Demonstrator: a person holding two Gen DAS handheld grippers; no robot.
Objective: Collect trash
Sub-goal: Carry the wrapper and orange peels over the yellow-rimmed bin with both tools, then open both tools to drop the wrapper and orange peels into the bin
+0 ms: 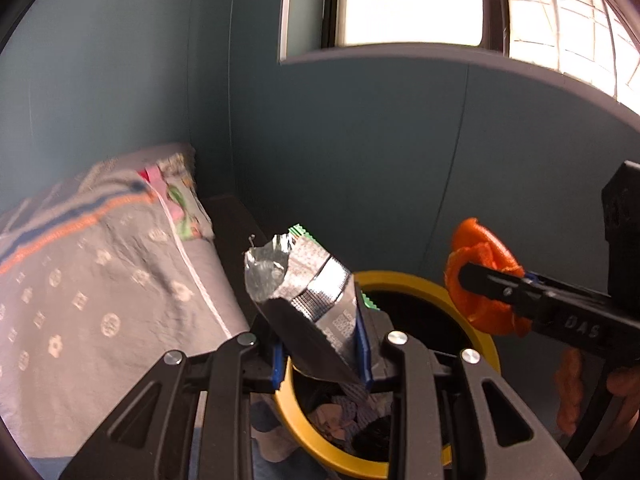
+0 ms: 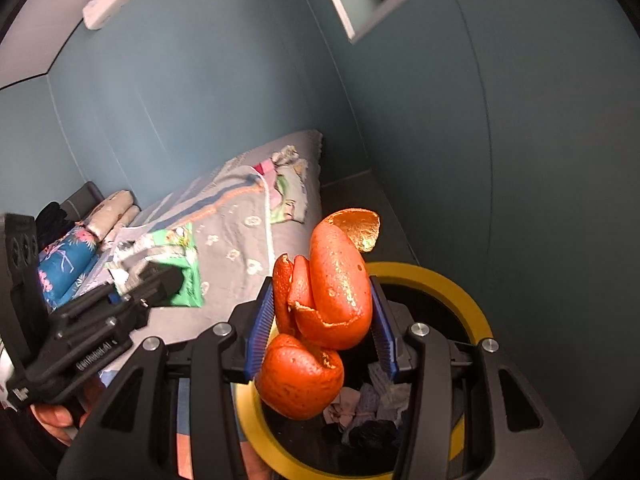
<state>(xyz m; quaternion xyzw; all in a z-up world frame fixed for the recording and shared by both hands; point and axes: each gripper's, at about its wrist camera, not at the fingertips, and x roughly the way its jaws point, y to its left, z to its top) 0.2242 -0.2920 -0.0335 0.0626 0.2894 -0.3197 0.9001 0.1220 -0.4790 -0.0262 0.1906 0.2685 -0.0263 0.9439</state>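
Note:
My left gripper is shut on a torn silver snack wrapper with a green edge, held over the yellow-rimmed trash bin. My right gripper is shut on a curled orange peel, also held above the bin. The right gripper shows in the left wrist view at the right with the peel. The left gripper shows in the right wrist view at the left. Crumpled paper and dark scraps lie inside the bin.
A bed with a grey patterned blanket lies left of the bin, with folded clothes and a green sheet on it. Teal walls stand close behind and to the right. A window is above.

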